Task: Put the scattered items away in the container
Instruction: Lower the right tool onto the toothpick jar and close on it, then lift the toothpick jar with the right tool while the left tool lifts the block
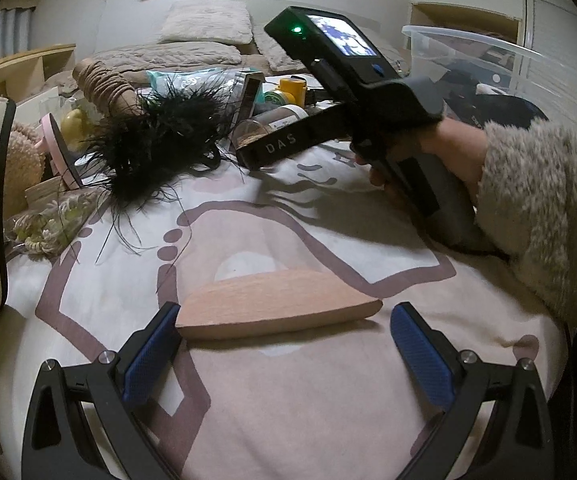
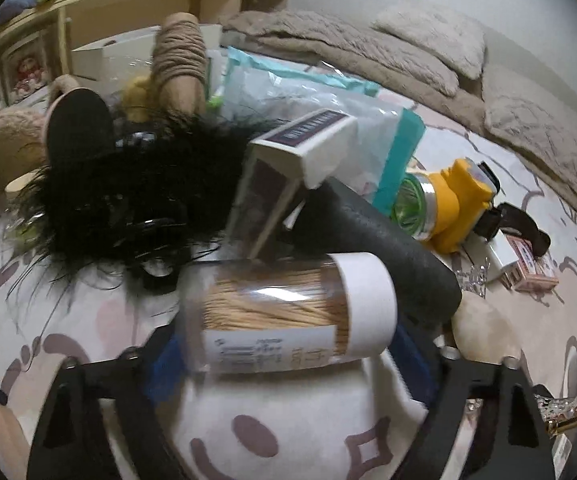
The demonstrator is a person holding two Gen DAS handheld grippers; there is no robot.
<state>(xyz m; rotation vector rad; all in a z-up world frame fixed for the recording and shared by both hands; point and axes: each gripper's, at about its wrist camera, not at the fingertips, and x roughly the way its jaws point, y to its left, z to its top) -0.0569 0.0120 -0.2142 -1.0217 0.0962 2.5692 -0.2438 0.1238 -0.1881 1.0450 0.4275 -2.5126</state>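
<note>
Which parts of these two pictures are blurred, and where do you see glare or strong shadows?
Left wrist view: mostly sharp; the right gripper throws a dark shadow on the bedsheet; edges bend from the fisheye. Right wrist view: motion blur on the toothpick jar, and a glare streak on its clear plastic.

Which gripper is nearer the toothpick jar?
Right. The toothpick jar lies between the right gripper fingers. The left gripper is far back, straddling the wooden piece.
</note>
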